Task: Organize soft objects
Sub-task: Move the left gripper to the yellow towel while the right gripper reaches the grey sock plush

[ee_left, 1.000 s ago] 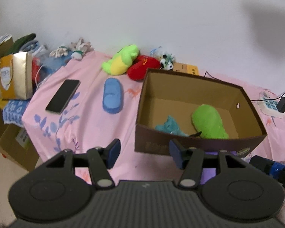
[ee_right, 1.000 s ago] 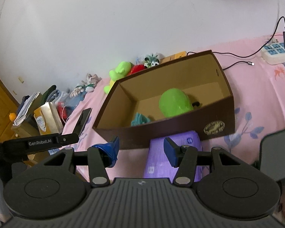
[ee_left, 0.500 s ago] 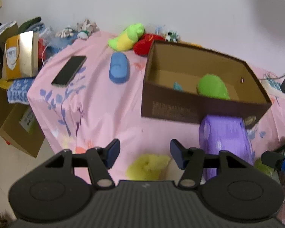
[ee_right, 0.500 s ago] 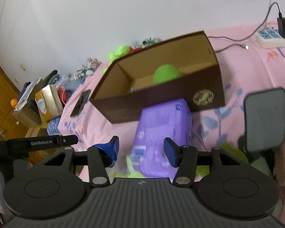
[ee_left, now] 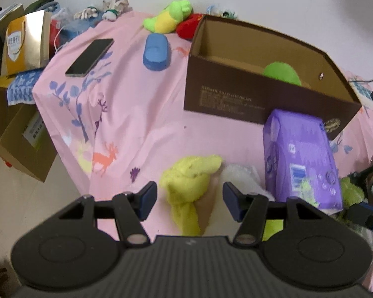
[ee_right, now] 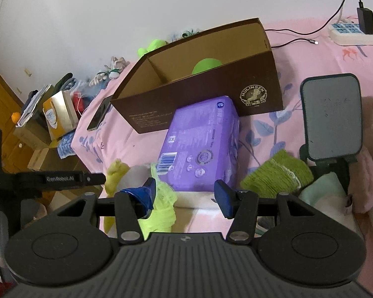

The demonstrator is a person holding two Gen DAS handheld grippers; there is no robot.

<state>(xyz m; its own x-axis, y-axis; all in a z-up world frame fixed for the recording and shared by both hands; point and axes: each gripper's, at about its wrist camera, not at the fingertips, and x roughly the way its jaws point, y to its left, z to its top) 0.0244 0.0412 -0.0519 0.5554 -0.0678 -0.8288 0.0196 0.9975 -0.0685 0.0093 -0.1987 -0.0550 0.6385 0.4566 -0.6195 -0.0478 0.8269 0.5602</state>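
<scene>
A brown cardboard box [ee_left: 226, 99] stands on the pink bedspread with a green plush [ee_left: 282, 73] inside; the box also shows in the right wrist view [ee_right: 206, 99]. A yellow soft toy [ee_left: 189, 181] lies at the near edge, between the fingers of my open, empty left gripper [ee_left: 189, 200]. A purple soft pack [ee_right: 201, 149] leans on the box front, also in the left wrist view [ee_left: 303, 159]. My right gripper [ee_right: 185, 196] is open and empty just before it, over a lime cloth [ee_right: 161, 211]. A green knit cloth [ee_right: 276, 176] lies right of it.
A blue plush [ee_left: 156, 52], a green-yellow plush [ee_left: 169, 17], a red plush [ee_left: 189, 26] and a phone [ee_left: 89, 57] lie farther back. A grey stand-mounted phone [ee_right: 332, 116] and pink plush [ee_right: 368, 154] are at right. A power strip [ee_right: 353, 32] lies beyond. Boxes and bags stand left of the bed [ee_left: 20, 124].
Both grippers have pulled back and down from the box toward the near edge. The yellow toy, the purple pack and the cloths have come into view. Both stay open.
</scene>
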